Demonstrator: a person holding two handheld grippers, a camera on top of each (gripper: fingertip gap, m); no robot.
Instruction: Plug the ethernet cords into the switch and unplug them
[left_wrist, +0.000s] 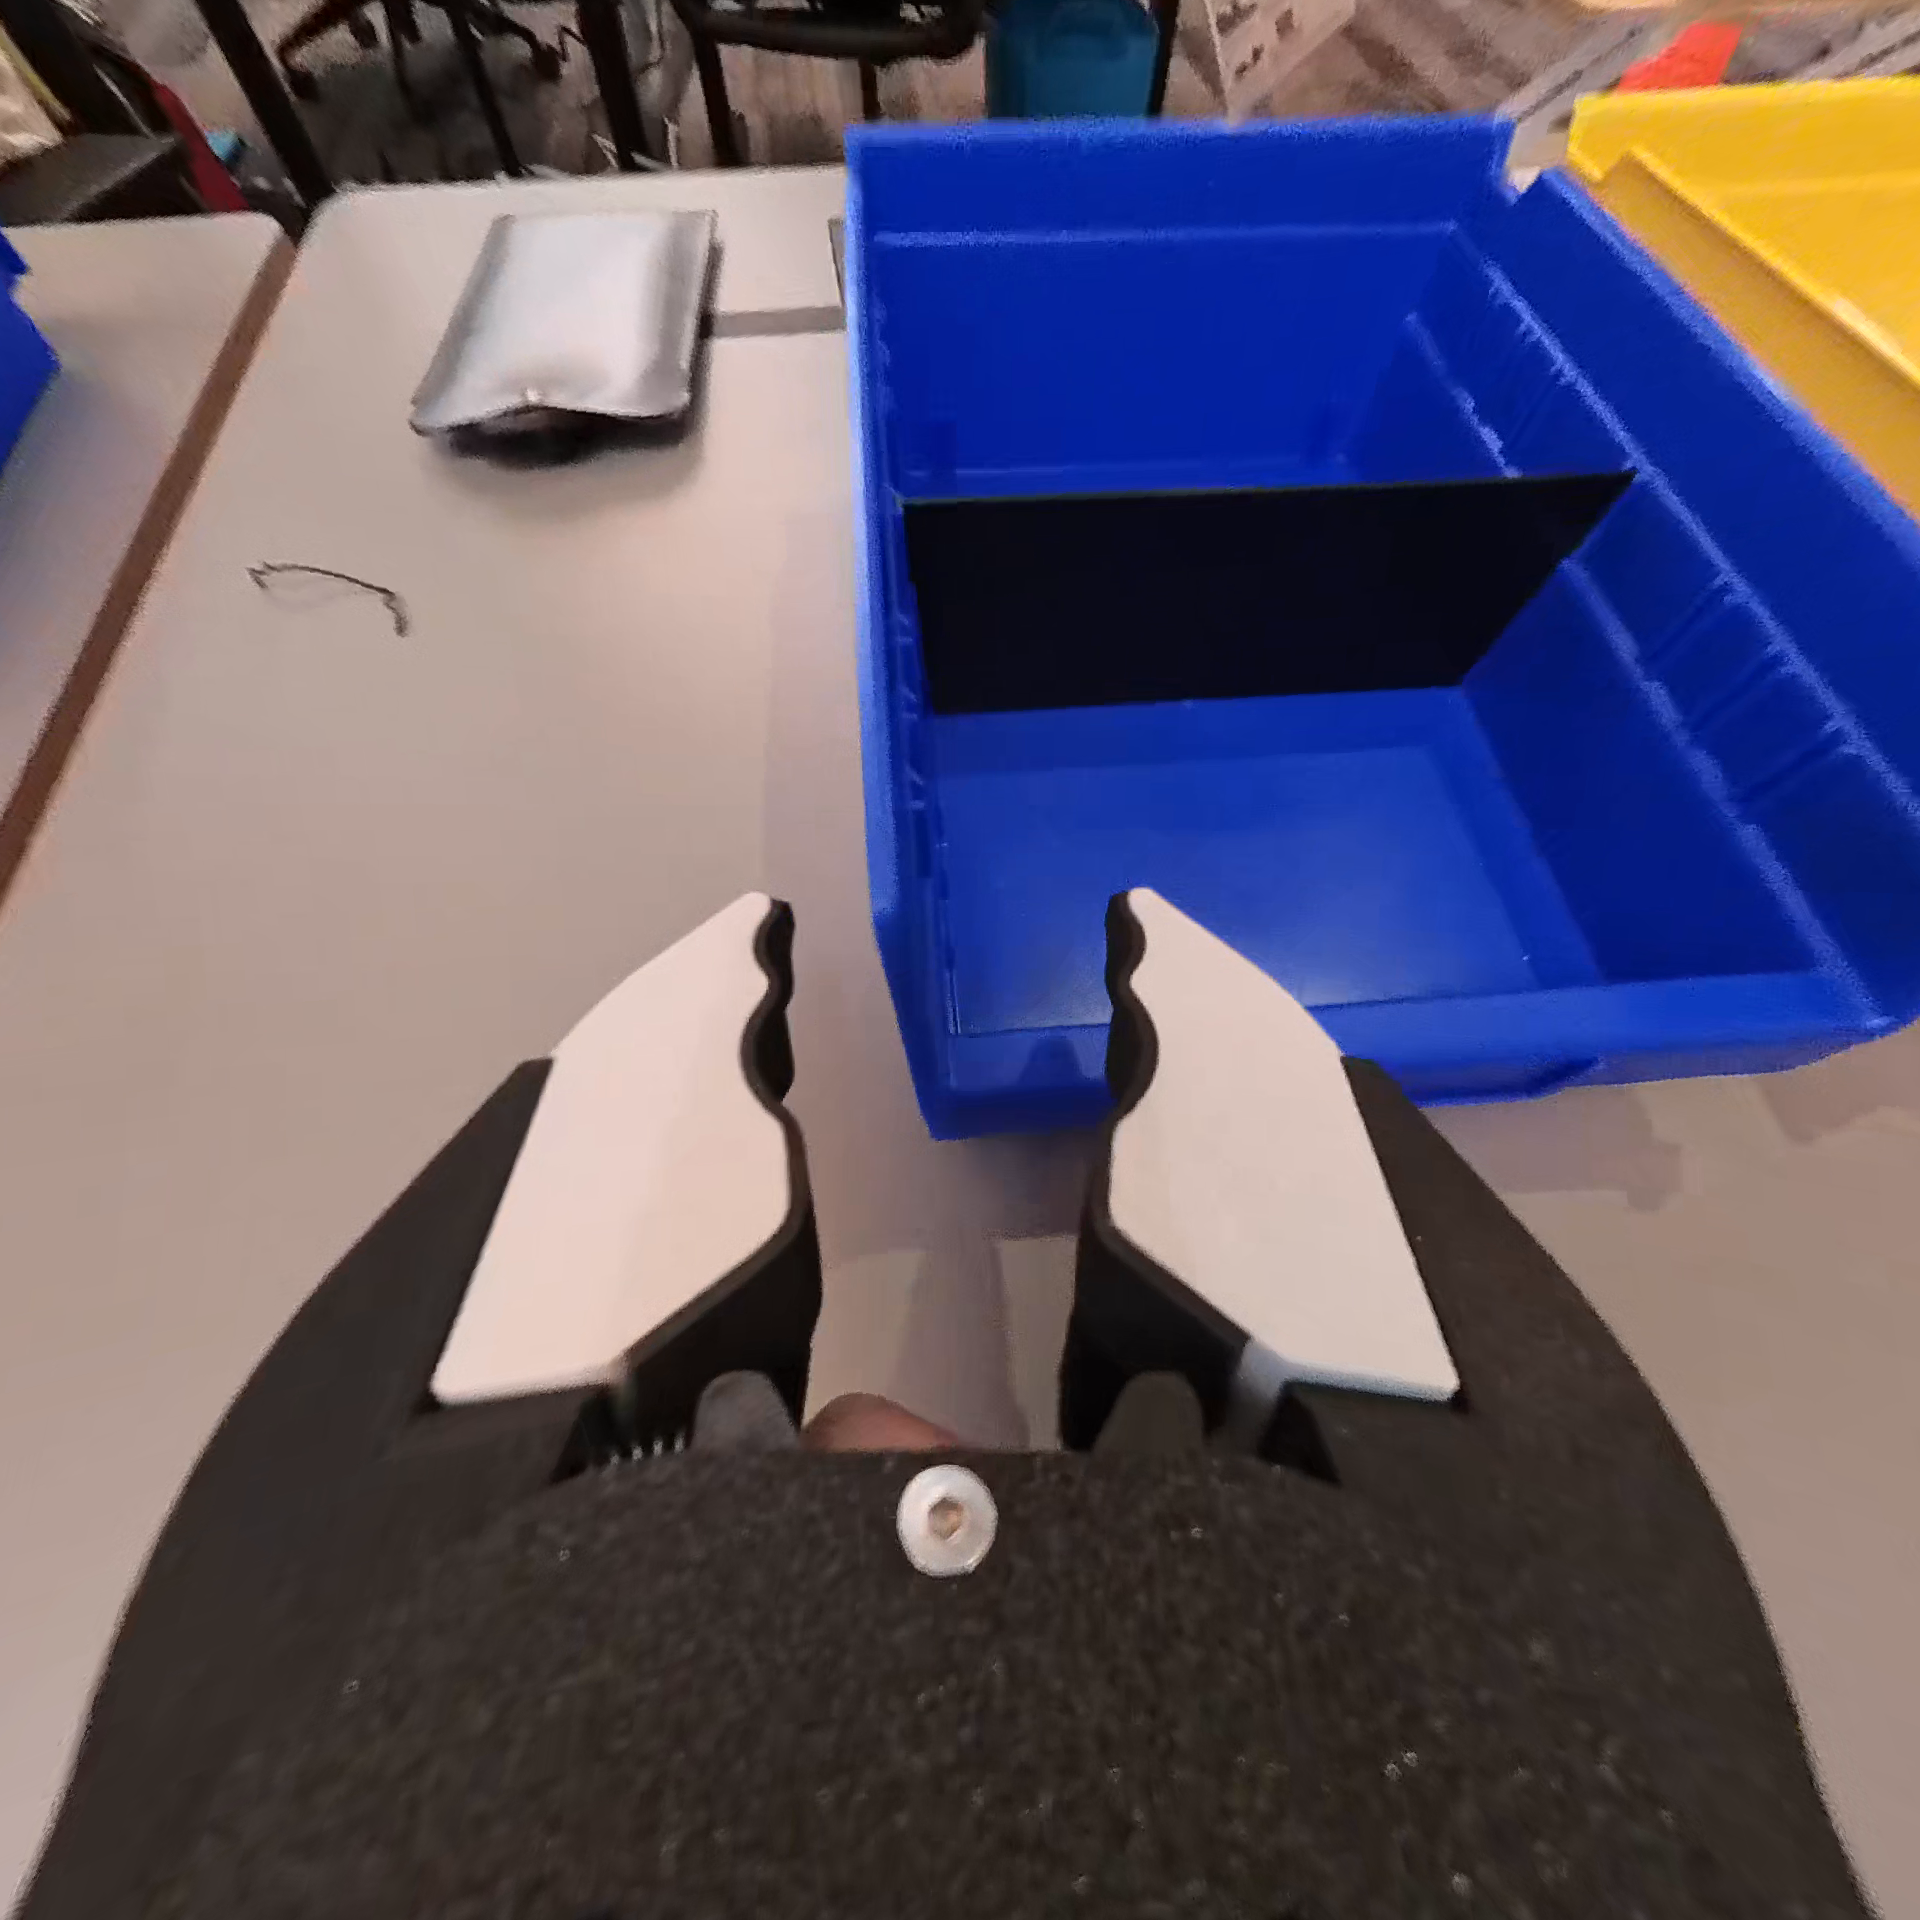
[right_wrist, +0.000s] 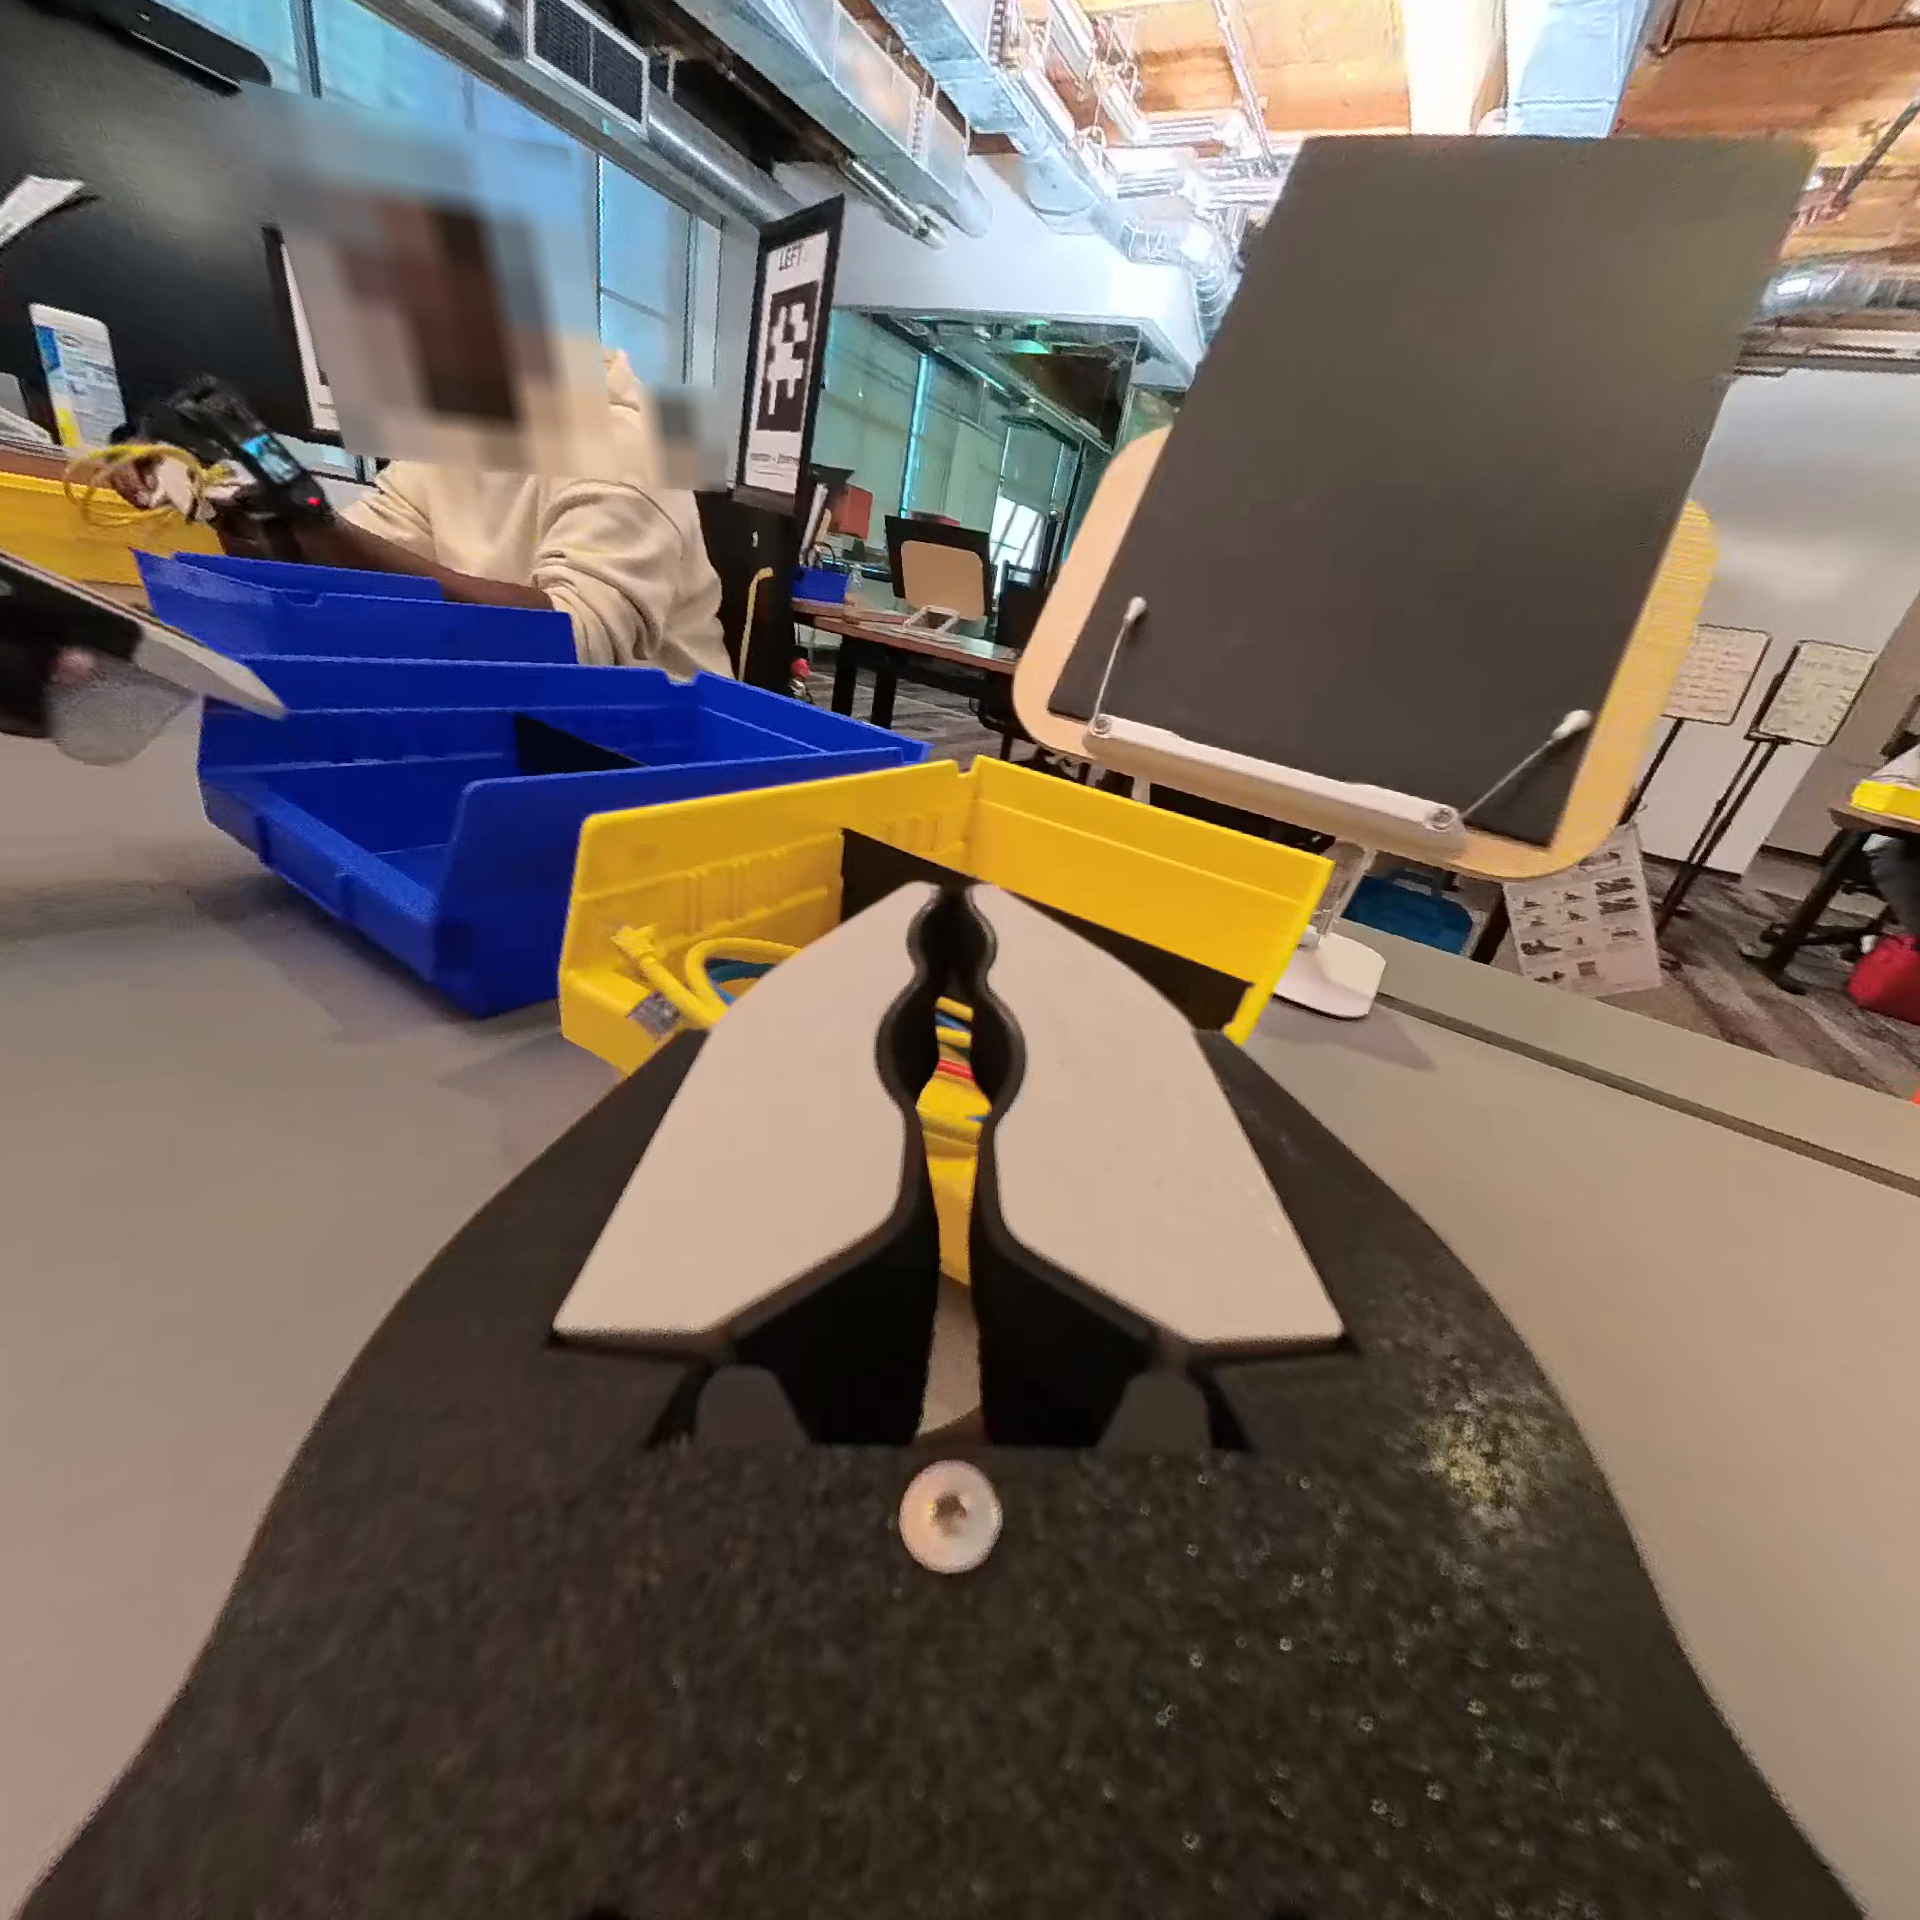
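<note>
Several ethernet cords (right_wrist: 717, 961), yellow, blue and red, lie coiled in a yellow bin (right_wrist: 707, 873); one yellow cord's clear plug (right_wrist: 652, 1013) points at the bin's front left. No switch shows in either view. My right gripper (right_wrist: 954, 896) is shut and empty, low over the table just in front of the yellow bin, with the cords showing through the gap behind its fingers. My left gripper (left_wrist: 951, 914) is open and empty above the table at the front left corner of an empty blue bin (left_wrist: 1247, 1060).
The blue bin has a black divider (left_wrist: 1226, 592). The yellow bin (left_wrist: 1766, 208) stands to its right. A silver pouch (left_wrist: 571, 322) lies at the back left. A black board on a stand (right_wrist: 1403, 468) rises behind the yellow bin. A person (right_wrist: 582, 540) works across the table. Tip to tip, the grippers are about 40 centimetres apart.
</note>
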